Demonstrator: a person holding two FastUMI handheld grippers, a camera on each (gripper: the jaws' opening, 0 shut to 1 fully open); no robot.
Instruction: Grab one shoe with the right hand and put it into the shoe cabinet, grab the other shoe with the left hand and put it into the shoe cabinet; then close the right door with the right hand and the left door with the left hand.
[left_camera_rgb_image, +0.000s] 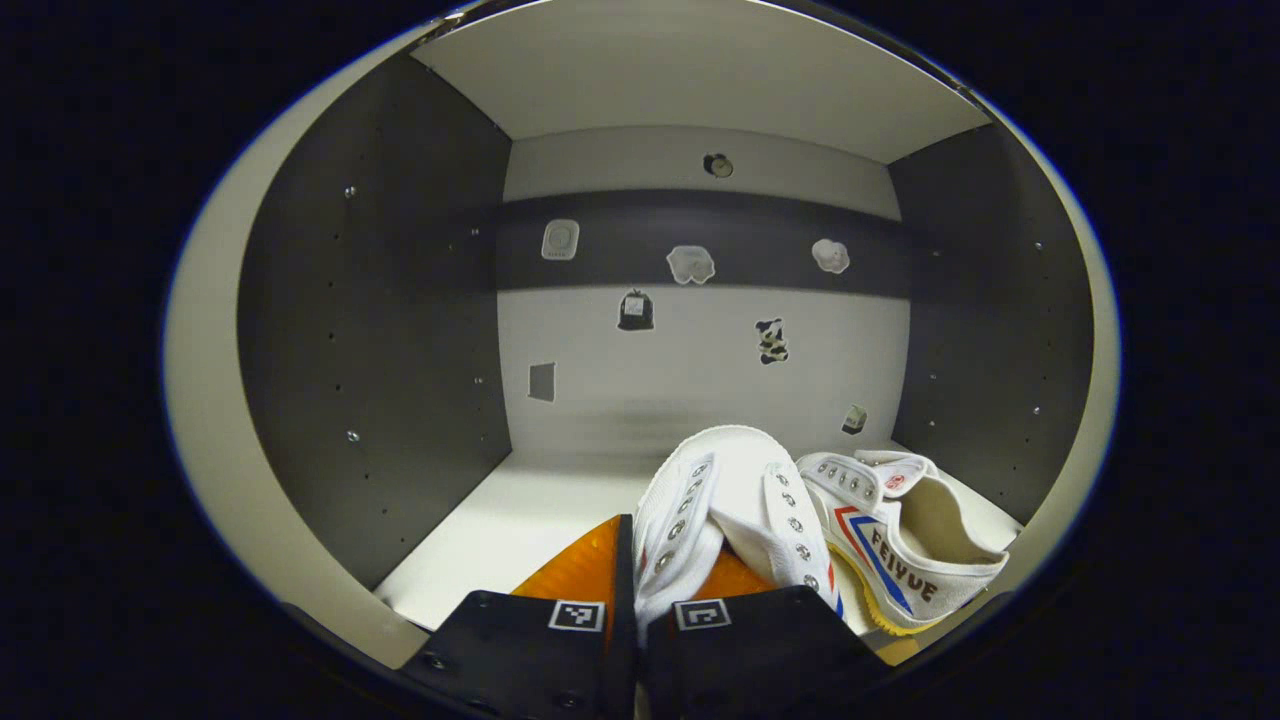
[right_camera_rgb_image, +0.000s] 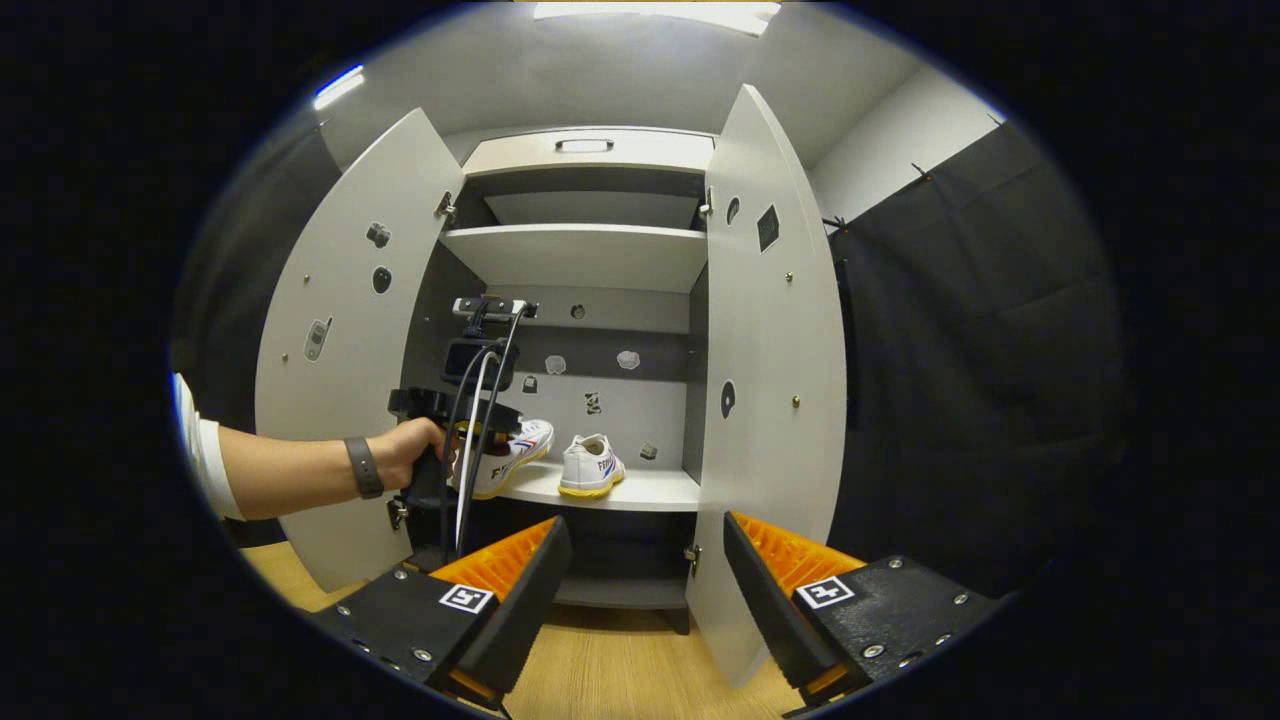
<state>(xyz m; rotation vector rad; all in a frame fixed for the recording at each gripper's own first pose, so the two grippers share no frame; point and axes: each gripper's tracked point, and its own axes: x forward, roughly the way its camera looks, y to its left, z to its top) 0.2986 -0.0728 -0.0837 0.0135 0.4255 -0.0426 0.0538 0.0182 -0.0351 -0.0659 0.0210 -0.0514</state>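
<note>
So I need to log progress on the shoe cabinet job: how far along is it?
One shoe already sits on the shelf. The left gripper is shut on the second shoe, holding it inside the cabinet beside the first. Left: release it, then close the right door and left door, both wide open. The right gripper is open.

Person's forearm in right gripper view: white sleeve (right_camera_rgb_image: 205, 455) pushed up, dark band on wrist (right_camera_rgb_image: 364, 467). Left gripper (right_camera_rgb_image: 470, 430): dark handheld body, small camera module on top, black and white cables (right_camera_rgb_image: 462, 480) hanging down. Right gripper (right_camera_rgb_image: 640, 560): black finger bases (right_camera_rgb_image: 880, 600) with silver screws, square black-and-white marker tags (right_camera_rgb_image: 824, 592). Same tags on left gripper (left_camera_rgb_image: 640, 590) bases.
</note>
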